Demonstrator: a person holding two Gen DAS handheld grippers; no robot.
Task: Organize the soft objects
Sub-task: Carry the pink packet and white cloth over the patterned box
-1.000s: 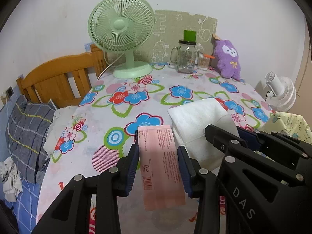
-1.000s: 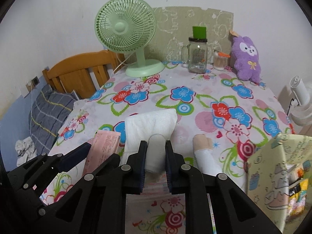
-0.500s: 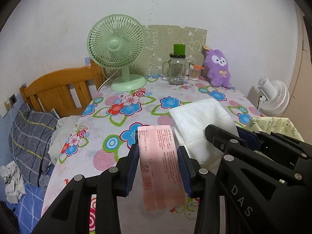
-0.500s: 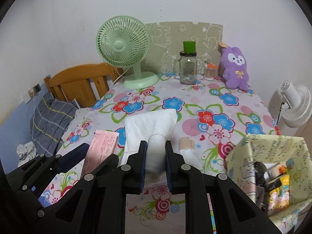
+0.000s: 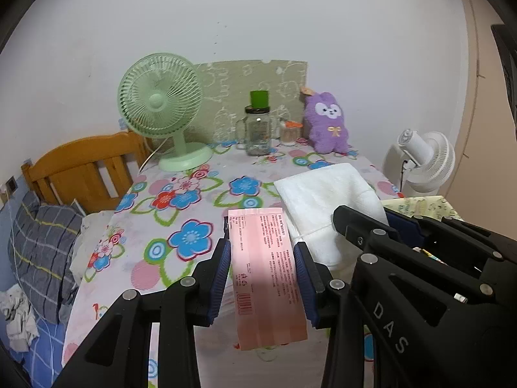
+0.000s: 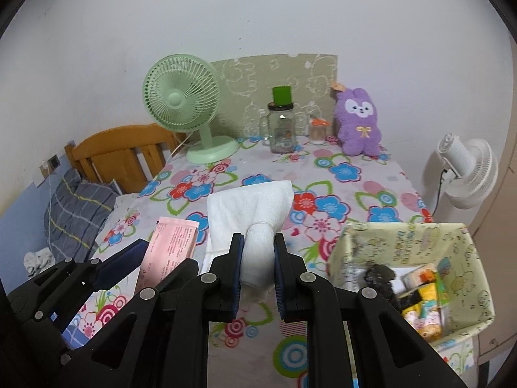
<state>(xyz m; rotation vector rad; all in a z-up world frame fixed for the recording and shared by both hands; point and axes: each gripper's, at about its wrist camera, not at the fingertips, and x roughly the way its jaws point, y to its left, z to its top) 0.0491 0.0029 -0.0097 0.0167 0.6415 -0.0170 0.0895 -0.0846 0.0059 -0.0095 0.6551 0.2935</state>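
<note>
Left wrist view: my left claw (image 5: 262, 270) was closed on one pink packet (image 5: 266, 278), held up above the flowered table (image 5: 181, 213). One white towel (image 5: 323, 207) hung just beside it, in my other claw. I counted two fans there, one green (image 5: 161, 103) and one white (image 5: 426, 158), one jar (image 5: 257, 131) and one purple plush (image 5: 328, 123).

Right wrist view: my right claw (image 6: 257, 263) was shut tight on the bunched end of the towel (image 6: 252, 208), also lifted. One fabric box (image 6: 407, 242) stood at the right, already with small things inside. I judged this was the carrying step; next I had to bring both over the box and let go.
</note>
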